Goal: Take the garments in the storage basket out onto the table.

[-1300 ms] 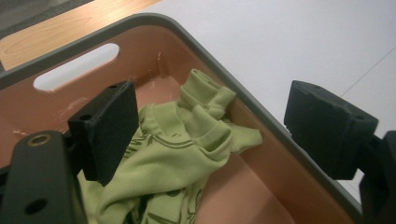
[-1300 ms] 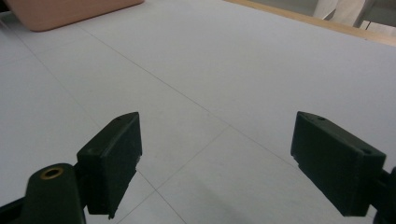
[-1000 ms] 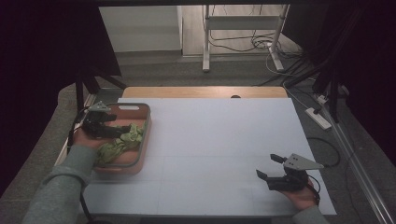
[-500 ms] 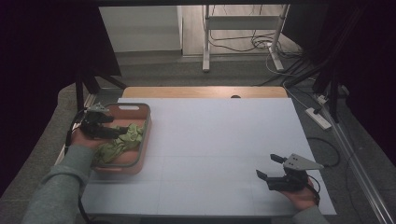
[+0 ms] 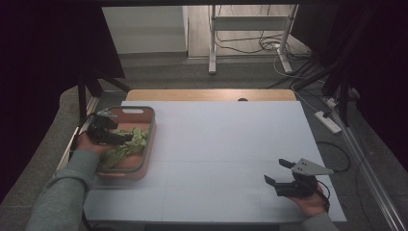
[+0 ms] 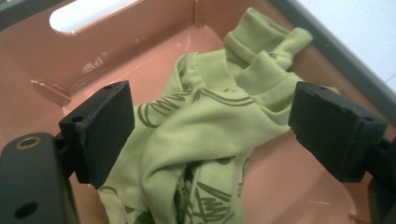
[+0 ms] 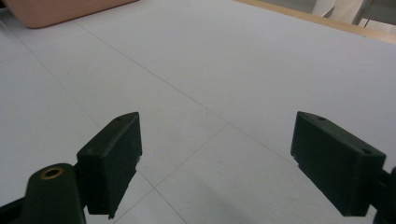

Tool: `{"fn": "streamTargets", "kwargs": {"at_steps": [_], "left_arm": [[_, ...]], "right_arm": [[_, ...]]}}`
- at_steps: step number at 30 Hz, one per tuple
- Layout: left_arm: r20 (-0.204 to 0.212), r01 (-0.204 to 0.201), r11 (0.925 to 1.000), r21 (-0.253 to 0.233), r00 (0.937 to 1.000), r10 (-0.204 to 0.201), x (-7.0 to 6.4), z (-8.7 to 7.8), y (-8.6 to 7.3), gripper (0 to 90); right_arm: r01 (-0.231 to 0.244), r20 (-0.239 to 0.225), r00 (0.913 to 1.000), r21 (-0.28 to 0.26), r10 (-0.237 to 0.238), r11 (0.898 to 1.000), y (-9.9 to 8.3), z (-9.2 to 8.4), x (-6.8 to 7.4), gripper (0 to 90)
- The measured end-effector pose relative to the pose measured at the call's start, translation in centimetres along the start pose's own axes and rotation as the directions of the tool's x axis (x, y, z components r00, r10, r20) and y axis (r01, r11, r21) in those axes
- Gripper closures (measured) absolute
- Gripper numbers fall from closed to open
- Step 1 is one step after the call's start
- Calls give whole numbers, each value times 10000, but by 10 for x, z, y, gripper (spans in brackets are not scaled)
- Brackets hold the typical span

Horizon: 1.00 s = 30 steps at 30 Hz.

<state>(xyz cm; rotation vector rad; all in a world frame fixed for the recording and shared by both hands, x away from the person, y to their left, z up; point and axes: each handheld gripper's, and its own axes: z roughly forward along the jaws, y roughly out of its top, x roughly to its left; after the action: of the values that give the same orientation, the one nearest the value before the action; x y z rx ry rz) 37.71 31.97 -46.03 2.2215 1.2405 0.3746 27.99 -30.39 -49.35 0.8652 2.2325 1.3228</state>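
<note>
A crumpled light green garment (image 5: 126,146) (image 6: 210,135) with dark green print lies in a salmon-pink bin (image 5: 144,144) (image 6: 140,42) at the table's left edge. My left gripper (image 5: 126,138) (image 6: 210,126) hangs open inside the bin, its jaws standing on either side of the cloth without closing on it. My right gripper (image 5: 278,172) (image 7: 233,163) rests open near the table's front right corner, with bare white table between its jaws.
The white table (image 5: 231,144) stretches between the two grippers, with a wooden strip (image 5: 207,95) along its far edge. A corner of the pink bin (image 7: 56,11) shows far off in the right gripper view. Cables and a metal stand lie on the floor beyond.
The left gripper has shifted slightly over the garment inside the bin. The right gripper has stayed in place.
</note>
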Motion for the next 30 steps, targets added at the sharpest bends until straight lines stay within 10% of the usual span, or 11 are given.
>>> {"fn": "streamTargets", "kwargs": {"at_steps": [30], "left_arm": [[-14,-248,9921,1233,9997,251,2,26,4,43]], "right_arm": [[-26,-22,10000,27,26,10000,-1,-1,0,170]]}}
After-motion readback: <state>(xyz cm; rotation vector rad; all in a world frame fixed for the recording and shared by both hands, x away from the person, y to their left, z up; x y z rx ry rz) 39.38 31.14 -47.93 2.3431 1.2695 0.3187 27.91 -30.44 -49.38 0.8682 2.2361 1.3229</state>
